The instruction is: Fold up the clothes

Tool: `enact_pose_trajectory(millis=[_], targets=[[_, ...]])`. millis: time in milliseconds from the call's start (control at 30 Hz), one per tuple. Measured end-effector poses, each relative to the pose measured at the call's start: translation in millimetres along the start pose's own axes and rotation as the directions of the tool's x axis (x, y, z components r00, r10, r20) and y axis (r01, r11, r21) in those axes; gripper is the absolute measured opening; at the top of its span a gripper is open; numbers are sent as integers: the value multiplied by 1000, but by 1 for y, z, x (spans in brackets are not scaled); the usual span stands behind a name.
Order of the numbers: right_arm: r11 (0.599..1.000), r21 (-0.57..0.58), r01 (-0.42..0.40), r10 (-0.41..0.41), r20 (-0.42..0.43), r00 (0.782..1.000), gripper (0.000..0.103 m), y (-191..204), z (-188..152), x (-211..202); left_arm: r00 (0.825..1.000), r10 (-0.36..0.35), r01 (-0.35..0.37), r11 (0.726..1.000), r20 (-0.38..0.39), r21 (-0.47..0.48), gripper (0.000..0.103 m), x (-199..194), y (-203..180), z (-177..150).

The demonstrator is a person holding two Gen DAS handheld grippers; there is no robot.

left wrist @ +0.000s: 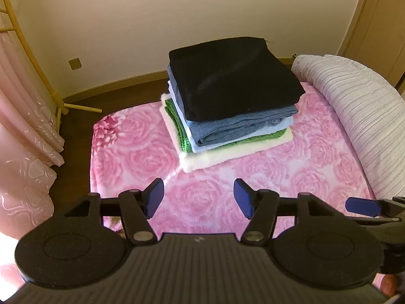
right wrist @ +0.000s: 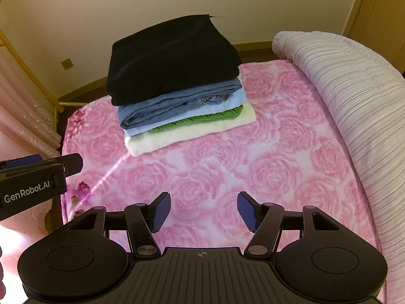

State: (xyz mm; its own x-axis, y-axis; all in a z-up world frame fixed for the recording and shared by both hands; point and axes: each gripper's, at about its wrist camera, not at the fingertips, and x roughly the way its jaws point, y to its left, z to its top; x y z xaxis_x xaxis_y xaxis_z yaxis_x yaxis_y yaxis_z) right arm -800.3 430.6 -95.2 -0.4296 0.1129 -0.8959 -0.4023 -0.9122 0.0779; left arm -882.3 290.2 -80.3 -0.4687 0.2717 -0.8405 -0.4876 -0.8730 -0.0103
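My left gripper (left wrist: 198, 197) hangs w/ fingers spread wide, nothing between the pads, just pink rose blanket (left wrist: 141, 152) under it. Right gripper (right wrist: 203, 210) same: wide apart, empty, over the blanket at 6 o'clock in its own view. In the right view the left one sits at 9 o'clock, so I'm holding both level, side by side.

The folded stack (left wrist: 233, 106) lies at 12 o'clock from both, well apart from my fingers, near the far end of the bed. Order bottom to top: cream piece (left wrist: 217, 157), green knit (left wrist: 182, 136), pale blue piece (right wrist: 238, 98), grey-blue piece (left wrist: 240, 124), black piece (left wrist: 233, 78) on top. Biggest at the base, prob so the pile sits steady; edges roughly squared.

Rolled striped quilt (left wrist: 359, 116) lies along 2–3 o'clock, off the work area. No loose garment visible on the blanket, so I judge folding is done or nearly so; both grippers empty bc nothing's left to hold here.
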Motion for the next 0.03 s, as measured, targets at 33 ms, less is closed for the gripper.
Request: enact_pose_trajectory(millis=[33], targets=[[1000,0,2,-2,-1,1000,62,0,0,0,1000,-1,1,1000,0,2,57,0,0,0]])
